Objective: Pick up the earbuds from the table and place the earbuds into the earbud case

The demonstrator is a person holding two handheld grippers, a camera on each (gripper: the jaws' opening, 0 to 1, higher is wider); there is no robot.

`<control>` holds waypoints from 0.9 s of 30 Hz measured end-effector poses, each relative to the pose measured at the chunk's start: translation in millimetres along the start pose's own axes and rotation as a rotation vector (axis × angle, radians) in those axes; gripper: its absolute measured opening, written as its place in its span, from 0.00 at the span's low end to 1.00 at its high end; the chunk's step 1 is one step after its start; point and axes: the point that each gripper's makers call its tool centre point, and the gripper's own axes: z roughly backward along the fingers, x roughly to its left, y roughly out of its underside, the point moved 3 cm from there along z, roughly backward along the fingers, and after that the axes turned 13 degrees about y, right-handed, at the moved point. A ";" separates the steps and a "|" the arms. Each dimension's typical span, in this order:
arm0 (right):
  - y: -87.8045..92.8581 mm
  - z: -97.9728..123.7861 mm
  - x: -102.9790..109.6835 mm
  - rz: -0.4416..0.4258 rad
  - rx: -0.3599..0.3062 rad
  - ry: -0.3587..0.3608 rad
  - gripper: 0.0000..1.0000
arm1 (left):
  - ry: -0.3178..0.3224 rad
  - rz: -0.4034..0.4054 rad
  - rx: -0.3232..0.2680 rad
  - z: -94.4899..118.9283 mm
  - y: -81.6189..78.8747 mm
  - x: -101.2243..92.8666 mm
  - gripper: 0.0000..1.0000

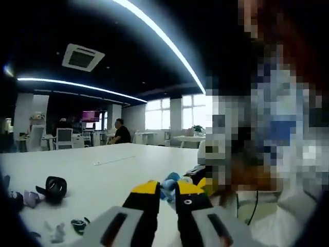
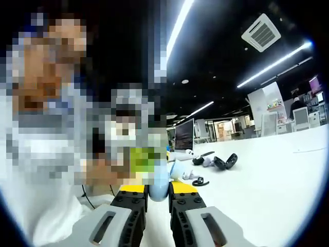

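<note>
While both hover above white table (image 1: 103,164) | left gripper (image 1: 165,191) nearly closed, empty | right gripper (image 2: 157,191) pinching one pale-blue object (image 2: 158,186)

- Left tongs (image 1: 167,191) — yellow tips over black jaws, on pale grey bodies with dark slots.
- Right tongs (image 2: 158,191) — the same yellow, black and grey.
- Desk (image 1: 113,170): plain white.
- Light blue piece (image 2: 158,188) between the right tongs.
- Black rounded item (image 1: 54,188) on the desk; another black one (image 2: 226,162) in the right gripper view.
- Ceiling (image 1: 118,46): black, with white light strips.
</note>
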 end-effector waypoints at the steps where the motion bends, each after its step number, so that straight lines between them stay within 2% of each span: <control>1: -0.2 0.1 -0.1 0.001 -0.001 0.000 0.15 | -0.005 0.003 0.002 0.4 0.4 0.6 0.14; 7: 0.0 -0.4 1.1 0.008 -0.002 -0.003 0.14 | -0.017 0.032 0.002 2.1 1.3 1.4 0.14; 10: -0.9 -0.7 2.9 0.018 -0.010 -0.001 0.14 | -0.023 0.074 -0.014 2.7 0.6 3.1 0.14; 11: -1.2 -0.7 3.3 0.025 -0.013 0.001 0.14 | -0.029 0.112 -0.024 2.9 0.9 3.6 0.14; 15: -3.2 -0.2 4.9 0.043 -0.026 0.004 0.14 | -0.036 0.111 -0.023 3.1 -1.7 1.9 0.14; 23: -11.0 0.9 8.4 0.186 -0.075 0.041 0.14 | -0.060 0.094 -0.021 4.4 -8.9 0.6 0.14; 27: -15.1 2.2 10.5 0.258 -0.103 0.061 0.14 | -0.063 0.121 -0.043 5.3 -14.2 2.2 0.14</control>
